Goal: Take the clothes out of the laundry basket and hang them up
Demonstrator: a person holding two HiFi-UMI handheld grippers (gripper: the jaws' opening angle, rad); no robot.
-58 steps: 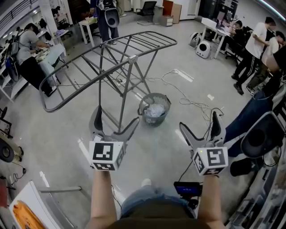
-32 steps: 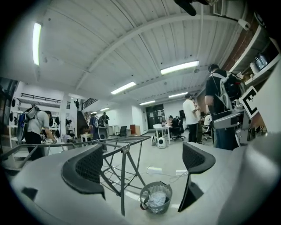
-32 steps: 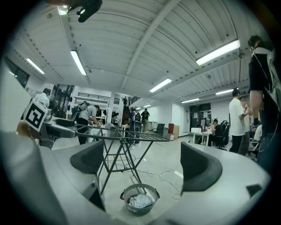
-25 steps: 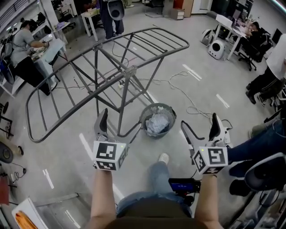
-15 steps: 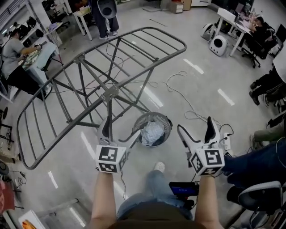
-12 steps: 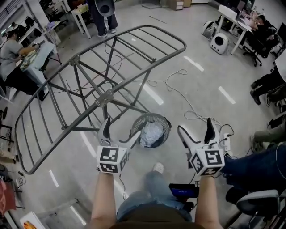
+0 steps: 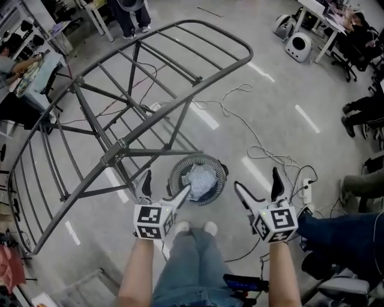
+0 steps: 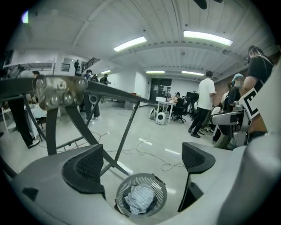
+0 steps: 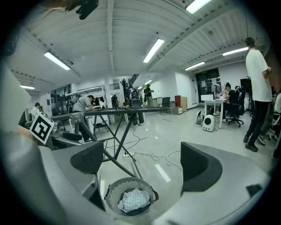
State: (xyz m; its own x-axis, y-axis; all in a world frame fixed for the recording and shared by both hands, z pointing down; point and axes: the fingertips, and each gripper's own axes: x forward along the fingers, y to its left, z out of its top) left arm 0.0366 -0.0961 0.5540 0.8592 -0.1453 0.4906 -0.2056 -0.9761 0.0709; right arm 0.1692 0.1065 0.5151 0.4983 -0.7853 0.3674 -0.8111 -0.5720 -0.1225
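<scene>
You've closed in: laundry basket [image 7: 197,163] now sits just ahead of left gripper [image 7: 166,183] and right gripper [image 7: 257,180], both spread wide, empty. Cloth [image 7: 201,178] inside, probably one piece, looks ready to grab.

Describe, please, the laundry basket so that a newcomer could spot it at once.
Find the big grey metal drying rack. Beside it, on the floor, stands a round slatted basket. The only container there, it holds a crumpled pale checked cloth.

Pale cable [image 7: 223,108] snaking over grey floor [image 7: 282,78] toward power strip [image 7: 309,187]. White stripes [image 7: 307,118] on floor. Round white device [image 7: 300,43] beside desk [image 7: 321,11], top right. Person's legs [image 7: 360,109] at right edge.
</scene>
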